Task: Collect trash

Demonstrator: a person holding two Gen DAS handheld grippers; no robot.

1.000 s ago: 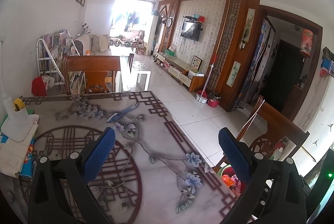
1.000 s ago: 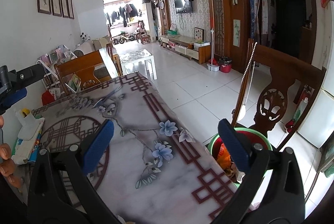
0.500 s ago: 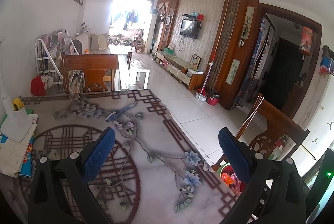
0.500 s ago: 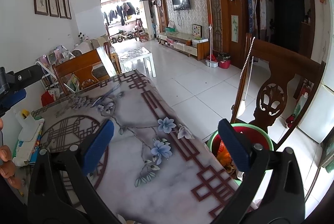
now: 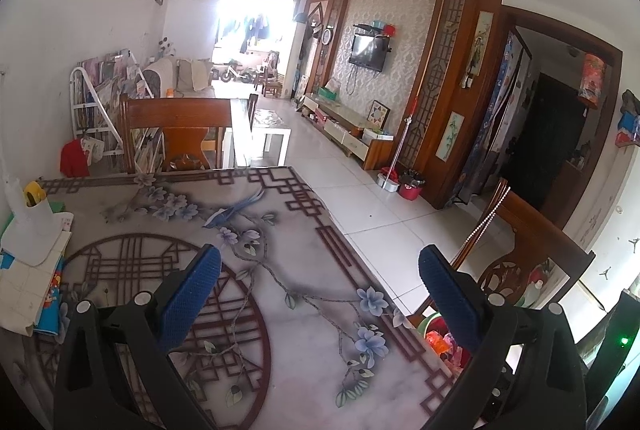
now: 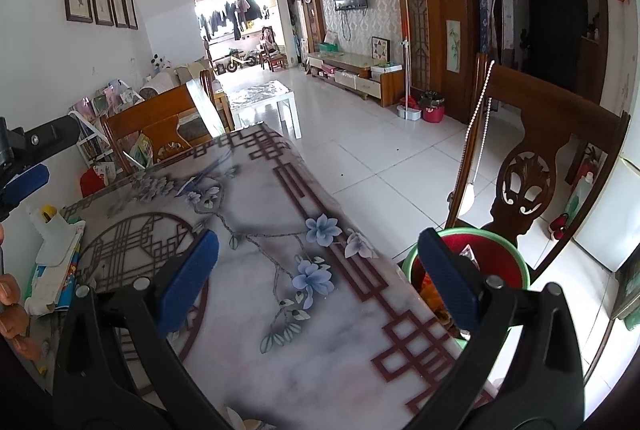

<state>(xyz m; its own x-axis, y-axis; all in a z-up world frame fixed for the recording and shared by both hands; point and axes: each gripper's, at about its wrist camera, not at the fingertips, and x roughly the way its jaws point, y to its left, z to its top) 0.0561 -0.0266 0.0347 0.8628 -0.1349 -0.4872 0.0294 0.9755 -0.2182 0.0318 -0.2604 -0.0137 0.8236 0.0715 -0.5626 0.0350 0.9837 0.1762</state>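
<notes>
A flower-patterned marble counter fills the foreground of a tiled living room, a green trash bin of wrappers just beside its right edge — above the counter the left gripper and right gripper hover, fingers wide, empty.

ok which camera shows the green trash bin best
The right wrist view: the green trash bin sits beside the table edge with its rim, red liner and some trash visible past the right gripper. The left wrist view shows only a sliver of it, behind the left gripper.
</notes>
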